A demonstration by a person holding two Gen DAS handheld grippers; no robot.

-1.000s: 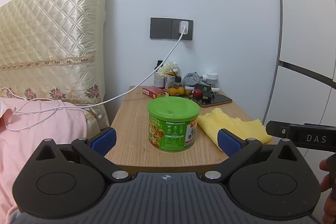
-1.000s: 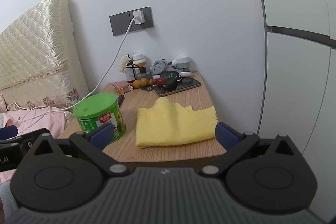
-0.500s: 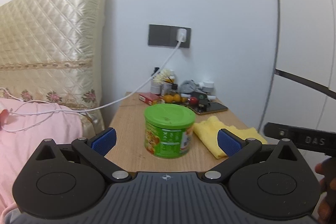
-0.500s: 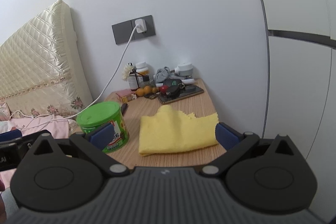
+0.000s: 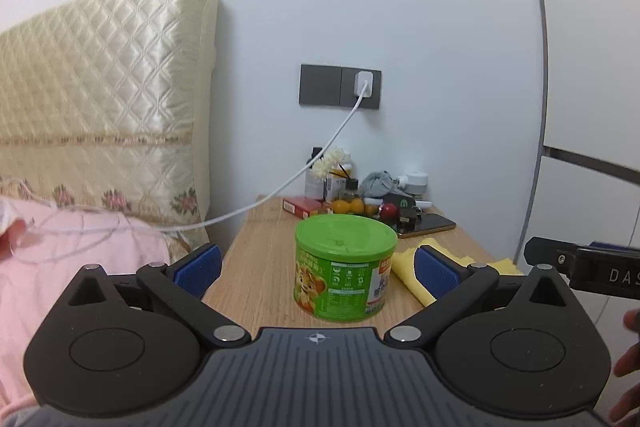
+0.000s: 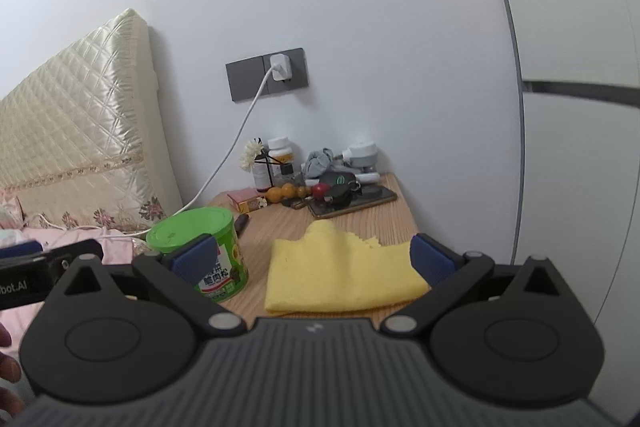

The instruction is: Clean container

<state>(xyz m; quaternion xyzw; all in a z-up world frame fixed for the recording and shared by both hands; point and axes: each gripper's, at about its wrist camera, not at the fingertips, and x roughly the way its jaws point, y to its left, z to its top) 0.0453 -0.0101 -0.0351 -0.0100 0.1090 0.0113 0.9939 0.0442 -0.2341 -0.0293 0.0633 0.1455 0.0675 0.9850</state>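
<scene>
A green round container [image 5: 345,269] with a green lid stands upright near the front edge of a wooden bedside table [image 5: 264,251]. It also shows in the right wrist view [image 6: 208,251]. A folded yellow cloth [image 6: 340,269] lies flat to its right; its edge shows in the left wrist view [image 5: 412,267]. My left gripper [image 5: 316,271] is open and empty, in front of the container and apart from it. My right gripper [image 6: 311,259] is open and empty, in front of the cloth.
At the back of the table are bottles [image 6: 280,163], small oranges [image 5: 352,206], a red box [image 5: 302,205], keys and a phone [image 6: 356,201]. A white charger cable [image 5: 280,195] runs from the wall socket [image 5: 340,87] to the bed [image 5: 80,239] at the left. A white wardrobe [image 6: 580,147] stands at the right.
Both grippers have dropped a little and tilted upward, so the table sits lower in both views. The container and cloth have not moved. Both grippers stay open.
</scene>
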